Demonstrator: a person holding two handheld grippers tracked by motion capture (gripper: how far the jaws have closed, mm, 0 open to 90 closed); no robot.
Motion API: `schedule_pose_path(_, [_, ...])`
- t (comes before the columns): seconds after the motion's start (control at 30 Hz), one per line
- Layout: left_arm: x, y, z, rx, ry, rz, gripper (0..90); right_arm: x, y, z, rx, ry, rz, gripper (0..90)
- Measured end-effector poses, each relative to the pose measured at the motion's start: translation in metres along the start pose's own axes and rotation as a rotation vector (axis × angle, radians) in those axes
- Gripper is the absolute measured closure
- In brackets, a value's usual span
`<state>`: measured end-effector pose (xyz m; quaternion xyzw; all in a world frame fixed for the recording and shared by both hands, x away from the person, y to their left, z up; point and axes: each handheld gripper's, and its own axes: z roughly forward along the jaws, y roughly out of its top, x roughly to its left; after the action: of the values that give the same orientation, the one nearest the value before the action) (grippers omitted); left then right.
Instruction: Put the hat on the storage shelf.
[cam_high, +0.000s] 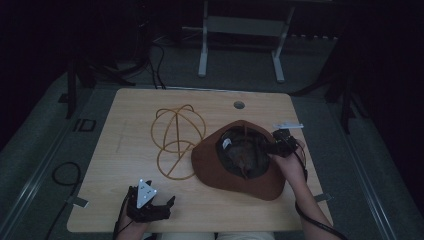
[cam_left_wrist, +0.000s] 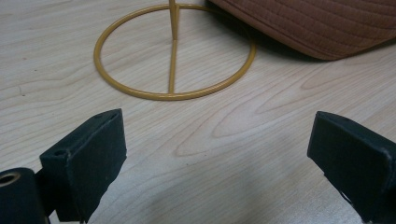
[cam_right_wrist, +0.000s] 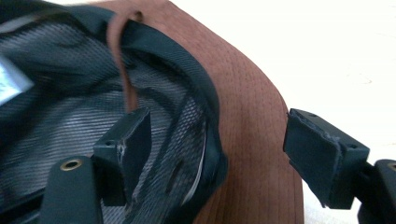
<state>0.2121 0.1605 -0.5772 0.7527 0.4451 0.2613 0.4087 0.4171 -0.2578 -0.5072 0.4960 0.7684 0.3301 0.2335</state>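
Observation:
A brown brimmed hat (cam_high: 210, 170) lies upside down on the right half of the wooden table (cam_high: 120, 165), its dark mesh lining and a brown strap (cam_right_wrist: 122, 60) facing up. My right gripper (cam_high: 271, 147) is at the hat's right edge, open. One jaw sits inside the crown and the other outside over the brim (cam_right_wrist: 252, 116), with neither pressing. A yellow wire hat stand (cam_high: 177, 135) lies on its side left of the hat, its round base (cam_left_wrist: 173, 95) in front of my left gripper (cam_left_wrist: 217, 154). That left gripper (cam_high: 161, 210) rests open near the front edge, nothing between its jaws.
A round cable hole (cam_high: 239, 105) sits near the table's far edge. A white metal frame (cam_high: 240, 45) stands on the floor beyond the table. Cables (cam_high: 65, 175) lie on the floor at the left. The hat's brim (cam_left_wrist: 317, 23) overlaps the stand's base ring.

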Motion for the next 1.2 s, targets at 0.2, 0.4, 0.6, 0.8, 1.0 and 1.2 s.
schedule_pose_path(0.2, [0.001,0.001,-0.001,-0.004,-0.012,-0.016,4.7,0.003,0.006,0.029,0.087,-0.047,-0.016,24.1])
schedule_pose_path(0.4, [0.001,0.0,-0.001,-0.003,-0.007,-0.02,4.7,0.006,0.008,0.042,0.133,-0.08,-0.018,30.1])
schedule_pose_path(0.6, [0.001,0.001,-0.002,-0.006,0.003,-0.012,4.7,0.017,0.002,0.057,0.178,-0.142,-0.091,43.8])
schedule_pose_path(0.8, [0.002,0.001,-0.003,-0.003,0.016,-0.007,4.8,0.023,-0.003,0.058,0.164,-0.253,-0.114,78.3])
schedule_pose_path(1.0, [0.0,0.003,-0.003,-0.01,0.007,0.008,4.1,0.015,0.0,0.038,0.087,-0.187,-0.028,83.9])
schedule_pose_path(1.2, [-0.005,0.008,0.001,0.005,-0.009,0.004,4.2,0.003,0.005,0.004,-0.034,-0.127,0.023,84.2])
